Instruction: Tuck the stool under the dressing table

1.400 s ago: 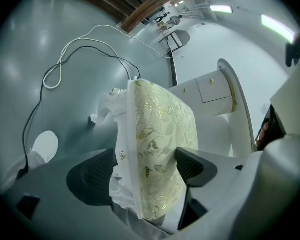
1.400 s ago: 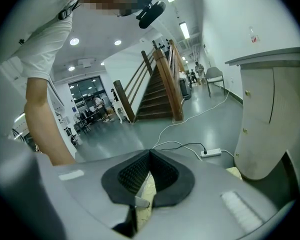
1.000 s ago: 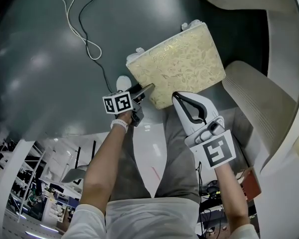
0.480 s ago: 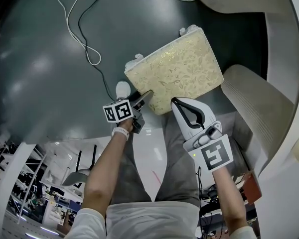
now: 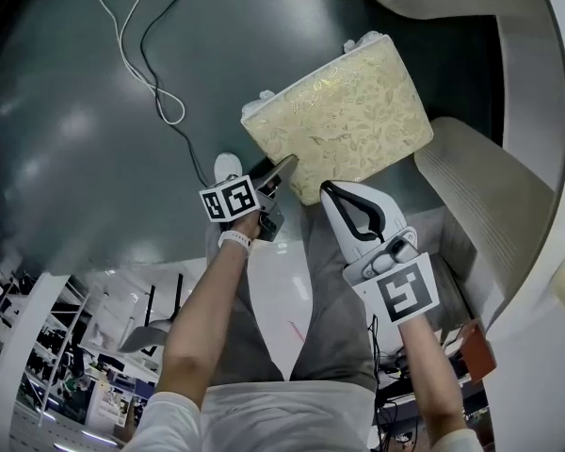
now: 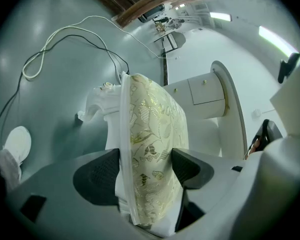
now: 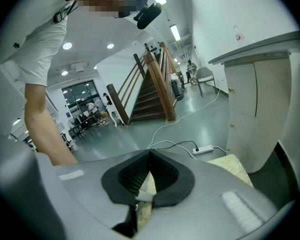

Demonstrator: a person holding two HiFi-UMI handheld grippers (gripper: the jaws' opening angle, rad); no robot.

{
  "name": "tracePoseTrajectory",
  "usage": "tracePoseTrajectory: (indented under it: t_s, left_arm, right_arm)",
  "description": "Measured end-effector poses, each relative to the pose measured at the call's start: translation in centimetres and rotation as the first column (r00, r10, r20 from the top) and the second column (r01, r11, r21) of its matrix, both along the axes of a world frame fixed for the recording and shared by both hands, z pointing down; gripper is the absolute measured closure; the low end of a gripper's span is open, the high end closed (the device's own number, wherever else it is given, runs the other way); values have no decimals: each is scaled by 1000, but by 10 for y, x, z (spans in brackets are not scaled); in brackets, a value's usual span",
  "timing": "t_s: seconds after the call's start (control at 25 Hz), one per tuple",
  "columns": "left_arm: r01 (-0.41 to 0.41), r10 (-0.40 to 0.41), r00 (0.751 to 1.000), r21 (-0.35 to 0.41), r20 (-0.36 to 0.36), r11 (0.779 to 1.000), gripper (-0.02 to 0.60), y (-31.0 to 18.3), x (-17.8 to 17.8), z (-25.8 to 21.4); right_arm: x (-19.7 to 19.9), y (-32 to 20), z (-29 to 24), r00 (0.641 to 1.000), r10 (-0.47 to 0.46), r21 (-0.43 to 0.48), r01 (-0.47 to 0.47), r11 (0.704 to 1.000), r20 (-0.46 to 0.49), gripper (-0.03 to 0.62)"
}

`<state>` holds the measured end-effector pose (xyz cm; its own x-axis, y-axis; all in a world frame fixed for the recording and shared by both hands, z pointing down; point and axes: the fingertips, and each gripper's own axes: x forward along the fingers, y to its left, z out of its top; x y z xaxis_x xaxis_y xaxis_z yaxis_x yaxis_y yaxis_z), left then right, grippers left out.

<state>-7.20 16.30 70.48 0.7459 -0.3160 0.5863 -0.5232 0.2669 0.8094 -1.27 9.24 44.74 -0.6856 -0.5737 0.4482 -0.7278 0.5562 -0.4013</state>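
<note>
The stool (image 5: pixel 344 111) has a cream, gold-leaf cushion and white legs, and stands on the dark grey floor beside the white dressing table (image 5: pixel 532 83). My left gripper (image 5: pixel 281 169) is at the seat's near left corner. In the left gripper view its jaws (image 6: pixel 146 156) have just been closing and both pads press on the cushion's edge (image 6: pixel 155 134). My right gripper (image 5: pixel 330 188) is shut, with its tip against the seat's near edge. The right gripper view shows its pads (image 7: pixel 150 156) together and a strip of cushion (image 7: pixel 240 166) beyond them.
White and black cables (image 5: pixel 146 55) loop across the floor to a power strip (image 7: pixel 202 149). A white rounded thing (image 5: pixel 228 166) lies by the left gripper. The table's curved white panel (image 5: pixel 490 196) stands close on the right. A staircase (image 7: pixel 155 91) rises far behind.
The right gripper has crept a little toward the stool's near edge. The left gripper keeps its place on the seat's corner.
</note>
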Motion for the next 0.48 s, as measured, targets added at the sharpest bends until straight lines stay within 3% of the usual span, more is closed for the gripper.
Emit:
tracePoseTrajectory:
  t_s: [0.28,0.48]
  left_arm:
    - [-17,17,999,0,-29,1000,256,-9,16,2]
    - [-14,14,1000,21,-5,1000,256,-12,11,0]
  right_arm:
    - [3,10,7,998,56,-7,-56,998,-19,583]
    - [-1,14,5,994,106,8,-106,994,-18,583]
